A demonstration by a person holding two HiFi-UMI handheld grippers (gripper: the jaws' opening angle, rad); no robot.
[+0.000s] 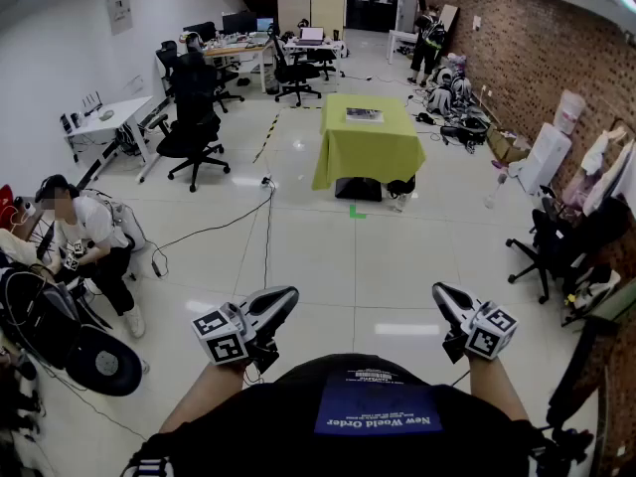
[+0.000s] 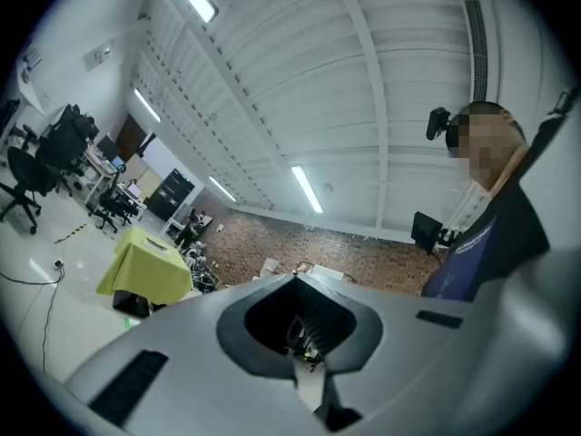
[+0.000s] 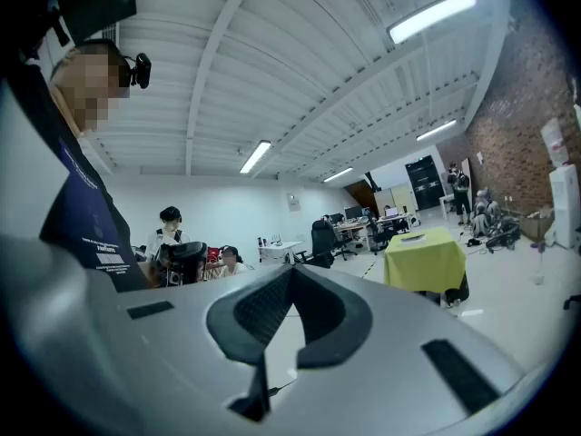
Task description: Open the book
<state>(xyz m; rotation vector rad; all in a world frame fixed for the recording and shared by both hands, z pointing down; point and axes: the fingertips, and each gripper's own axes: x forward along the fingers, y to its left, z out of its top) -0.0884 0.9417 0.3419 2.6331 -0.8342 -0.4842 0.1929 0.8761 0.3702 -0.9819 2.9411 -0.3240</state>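
The book (image 1: 364, 115) lies closed on a table under a yellow-green cloth (image 1: 368, 152), far across the floor from me. Both grippers are held close to my body, well short of the table. My left gripper (image 1: 288, 294) is shut with nothing between its jaws; in its own view the tips (image 2: 295, 282) meet, and the table (image 2: 145, 266) with the book (image 2: 156, 243) is small at the left. My right gripper (image 1: 440, 291) is also shut and empty. Its view shows the jaws (image 3: 292, 272) closed, with the table (image 3: 425, 263) and book (image 3: 413, 237) far off at the right.
Black office chairs (image 1: 189, 132) and desks (image 1: 104, 122) stand at the left and back. A person (image 1: 84, 237) sits low at the left among bags. A cable (image 1: 266, 237) runs over the floor toward the table. Clutter and chairs (image 1: 556, 251) line the brick wall at the right.
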